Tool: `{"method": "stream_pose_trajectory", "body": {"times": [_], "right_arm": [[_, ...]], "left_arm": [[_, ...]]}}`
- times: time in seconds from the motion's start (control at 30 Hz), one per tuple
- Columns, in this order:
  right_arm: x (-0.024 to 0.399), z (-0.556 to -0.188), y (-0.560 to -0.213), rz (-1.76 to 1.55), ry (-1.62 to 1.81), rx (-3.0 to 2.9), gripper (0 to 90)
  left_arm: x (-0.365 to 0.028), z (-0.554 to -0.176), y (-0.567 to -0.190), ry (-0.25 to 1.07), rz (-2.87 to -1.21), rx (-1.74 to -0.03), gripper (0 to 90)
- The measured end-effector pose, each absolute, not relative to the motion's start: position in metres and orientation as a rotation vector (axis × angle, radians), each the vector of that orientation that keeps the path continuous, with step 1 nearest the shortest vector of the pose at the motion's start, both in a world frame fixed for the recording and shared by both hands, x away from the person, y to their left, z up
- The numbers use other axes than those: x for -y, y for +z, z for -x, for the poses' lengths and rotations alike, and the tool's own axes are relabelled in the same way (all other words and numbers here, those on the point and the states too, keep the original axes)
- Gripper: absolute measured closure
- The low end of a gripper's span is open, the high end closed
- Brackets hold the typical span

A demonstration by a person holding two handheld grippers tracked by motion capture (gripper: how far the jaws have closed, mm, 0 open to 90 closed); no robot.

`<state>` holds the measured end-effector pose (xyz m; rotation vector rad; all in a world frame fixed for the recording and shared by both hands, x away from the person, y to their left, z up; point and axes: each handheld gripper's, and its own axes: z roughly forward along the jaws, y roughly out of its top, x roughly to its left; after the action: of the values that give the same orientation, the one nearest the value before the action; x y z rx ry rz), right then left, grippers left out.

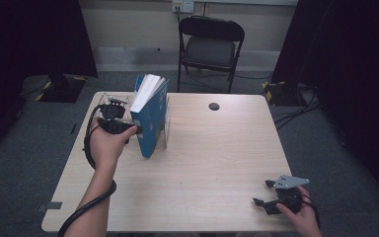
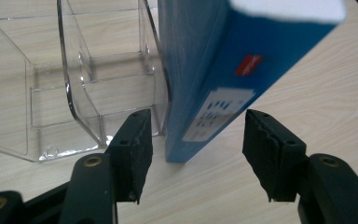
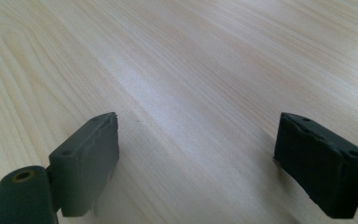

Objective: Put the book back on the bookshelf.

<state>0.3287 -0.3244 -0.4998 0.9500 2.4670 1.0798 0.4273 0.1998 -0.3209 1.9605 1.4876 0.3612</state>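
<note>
A thick blue book (image 1: 150, 116) stands on its lower edge, leaning in a clear plastic file holder (image 1: 166, 129) at the table's back left. In the left gripper view the blue book (image 2: 205, 60) rests against the clear holder (image 2: 88, 79). My left gripper (image 2: 198, 119) straddles the book's lower corner with a gap on each side, so it is open. From above, the left gripper (image 1: 128, 129) sits just left of the book. My right gripper (image 1: 260, 192) rests open near the front right edge, with bare wood between its jaws (image 3: 196, 140).
The light wooden table (image 1: 212, 158) has a small dark round cap (image 1: 214, 106) near its back edge. A black folding chair (image 1: 211, 44) stands behind the table. Dark curtains hang on both sides, and cables lie on the floor at the right.
</note>
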Motion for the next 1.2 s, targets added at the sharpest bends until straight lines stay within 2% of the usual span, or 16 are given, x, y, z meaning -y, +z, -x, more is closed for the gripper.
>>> {"method": "stream_pose_trajectory", "body": {"times": [0.73, 1.2], "right_arm": [[0.325, -0.329, -0.500, -0.947, 1.075, -2.468, 13.3], [0.325, -0.329, -0.500, -0.949, 1.076, -2.468, 13.3]], "left_arm": [[-0.202, -0.413, -0.361, 0.282, -1.956, -1.491, 26.5], [-0.204, -0.404, -0.384, 0.253, -1.970, -1.481, 23.7]]}}
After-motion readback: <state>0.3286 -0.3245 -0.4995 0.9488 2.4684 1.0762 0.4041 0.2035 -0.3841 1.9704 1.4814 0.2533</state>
